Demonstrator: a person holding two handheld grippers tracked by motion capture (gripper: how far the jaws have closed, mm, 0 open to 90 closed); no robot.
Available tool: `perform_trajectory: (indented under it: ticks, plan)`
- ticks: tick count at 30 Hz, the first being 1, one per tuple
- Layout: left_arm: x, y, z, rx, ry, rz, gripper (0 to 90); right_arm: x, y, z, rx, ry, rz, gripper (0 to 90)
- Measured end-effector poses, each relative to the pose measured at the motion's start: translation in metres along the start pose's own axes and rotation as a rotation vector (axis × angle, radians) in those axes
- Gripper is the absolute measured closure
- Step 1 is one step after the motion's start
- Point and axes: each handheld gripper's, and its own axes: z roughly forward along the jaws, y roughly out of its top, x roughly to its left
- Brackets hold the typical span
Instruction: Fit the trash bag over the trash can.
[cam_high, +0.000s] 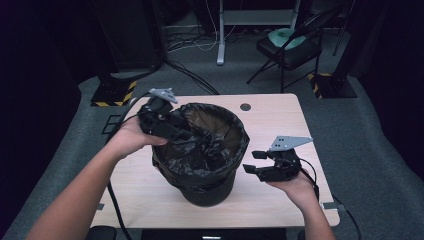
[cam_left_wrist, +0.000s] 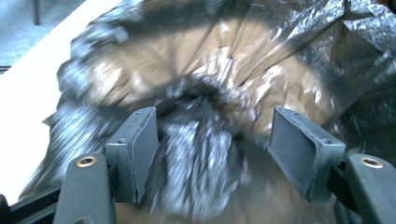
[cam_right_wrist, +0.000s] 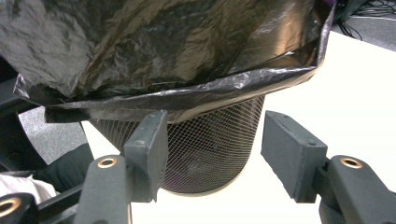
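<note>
A mesh waste bin (cam_high: 210, 190) stands upright near the middle of the tabletop (cam_high: 280, 125), lined with a black plastic bag (cam_high: 220, 145) whose edge is folded out over the rim and hangs part-way down the outside.

The left tool (cam_high: 172, 127) is held at the bin's left rim, pointing in over the mouth. In the left gripper view its pads stand well apart with crumpled bag film (cam_left_wrist: 205, 154) bunched between them; that picture is blurred, and the film seems to brush the left-hand pad, but the pads do not press on it. Jaws apart, nothing clamped.

The right tool (cam_high: 257, 162) is held just beside the bin's right side, above the tabletop, pointing at the wall. In the right gripper view its pads are apart, framing the mesh wall (cam_right_wrist: 210, 140) below the overhanging bag edge (cam_right_wrist: 187, 93); they are clear of both.

A folding chair (cam_high: 290, 47) stands on the floor beyond the tabletop.
</note>
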Motion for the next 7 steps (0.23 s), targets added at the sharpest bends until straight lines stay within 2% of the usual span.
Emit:
perform_trajectory:
  ticks: [4, 7]
  plan:
    - [0.006, -0.028, -0.032, -0.078, 0.035, -0.021, 31.4, -0.001, 0.000, -0.003, 0.016, -0.027, -0.011, 39.0]
    - [0.014, -0.052, -0.050, -0.105, 0.076, -0.053, 30.4, -0.003, 0.000, -0.005, 0.020, -0.046, -0.011, 35.6]
